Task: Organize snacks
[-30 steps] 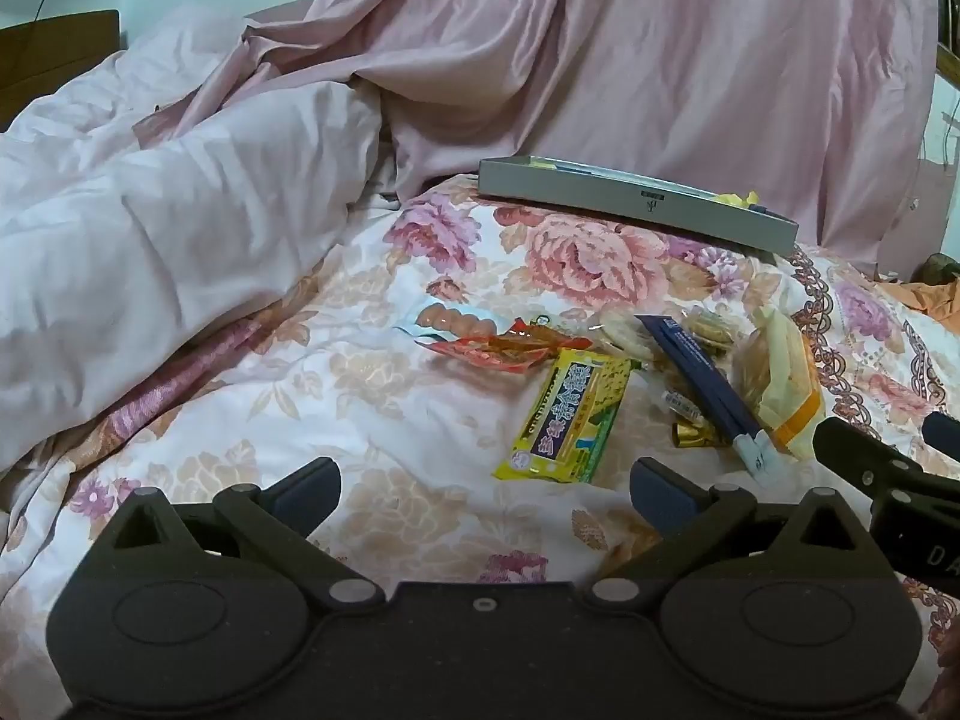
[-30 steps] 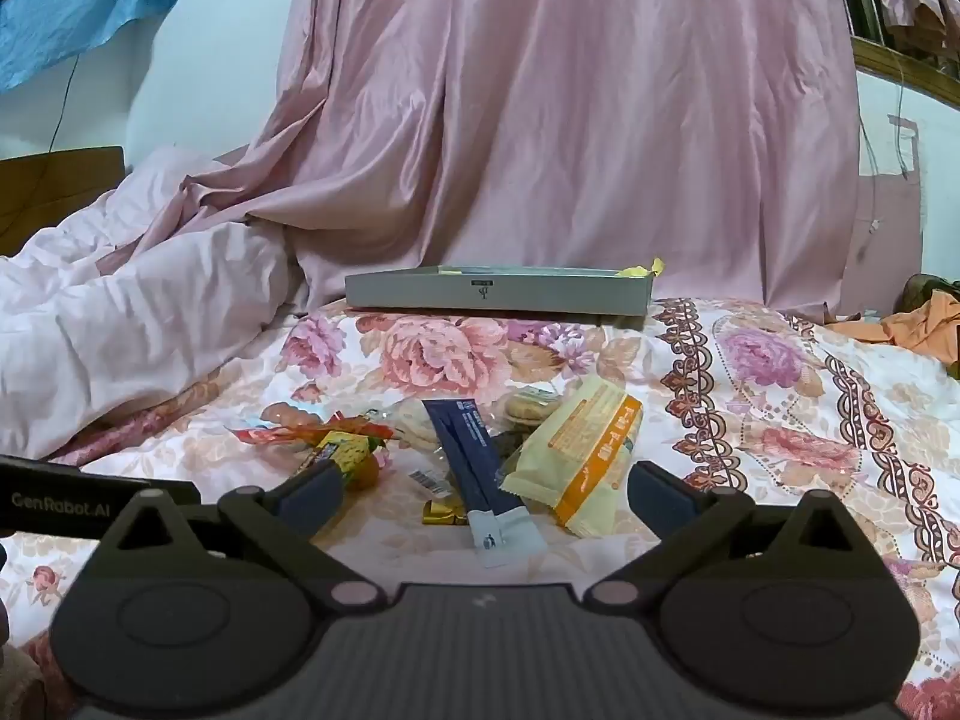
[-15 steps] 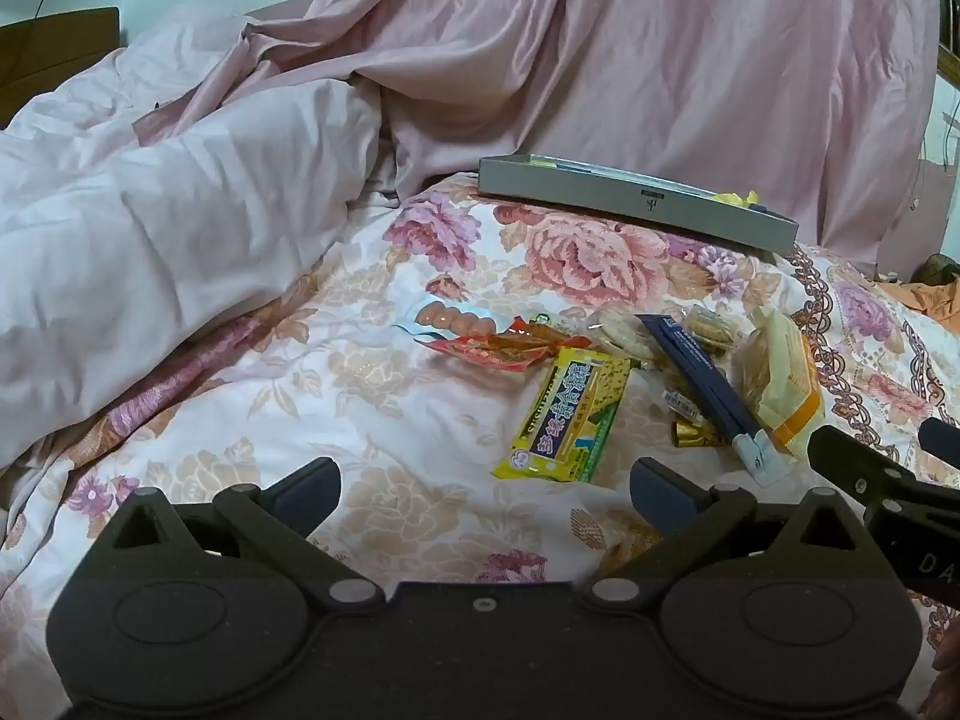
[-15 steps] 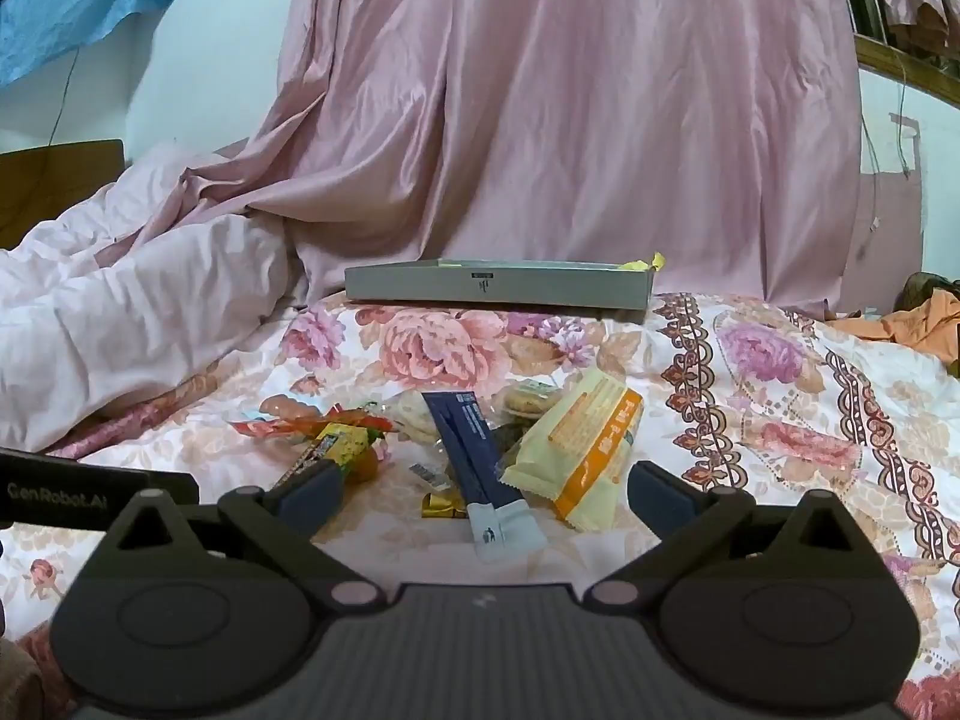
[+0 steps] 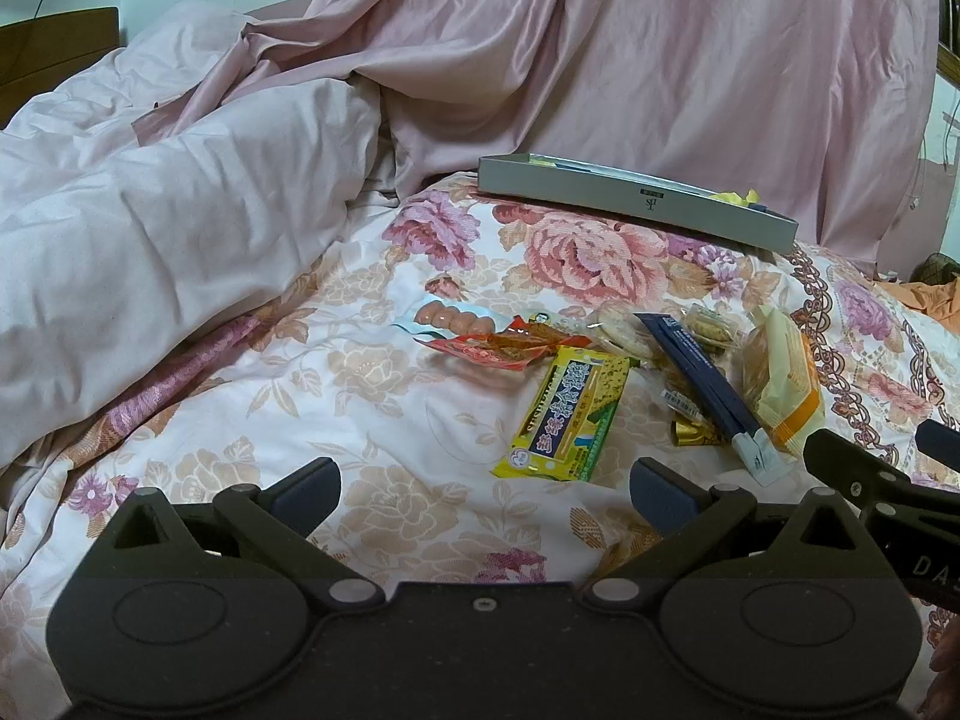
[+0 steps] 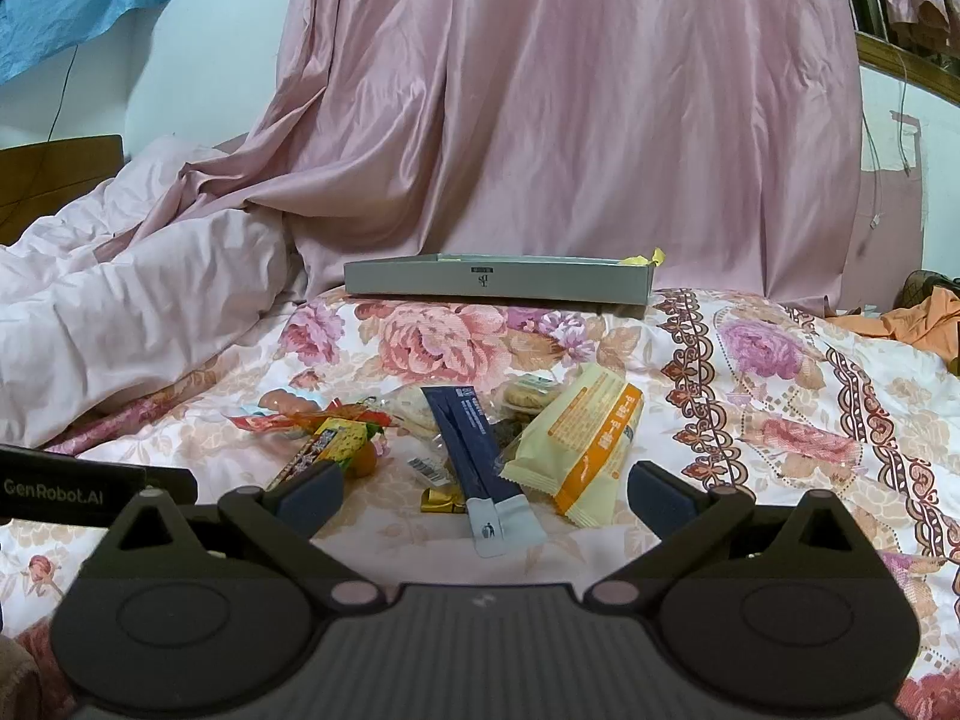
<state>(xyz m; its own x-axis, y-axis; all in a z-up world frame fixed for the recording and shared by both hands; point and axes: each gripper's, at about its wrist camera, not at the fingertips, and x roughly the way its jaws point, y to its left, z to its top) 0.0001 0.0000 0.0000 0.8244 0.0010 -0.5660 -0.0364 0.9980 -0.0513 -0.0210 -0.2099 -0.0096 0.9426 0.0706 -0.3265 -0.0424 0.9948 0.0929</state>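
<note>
The left tool [image 5: 483, 483] is spread wide and holds nothing. The right tool [image 6: 485, 489] is spread wide too, with nothing between its fingers. Both hang low over a bed [image 5: 336, 396] with a flowery cover.

The snacks lie in a small heap on the bed, just past the tools. A yellow cracker pack [image 5: 564, 414] lies closest to the left tool. Beside it is a red wrapper [image 5: 498, 348] and a pack of little sausages [image 5: 447, 318]. A long dark blue stick pack [image 6: 474, 450] lies just ahead of the right tool — a pale yellow and orange bag [image 6: 582, 438] sits right next to it, touching. A tiny gold wrapper [image 6: 441, 502] lies by the blue pack.

Farther back on the bed — near a pink curtain [image 6: 570, 120] — is a flat grey box [image 6: 498, 282].
</note>
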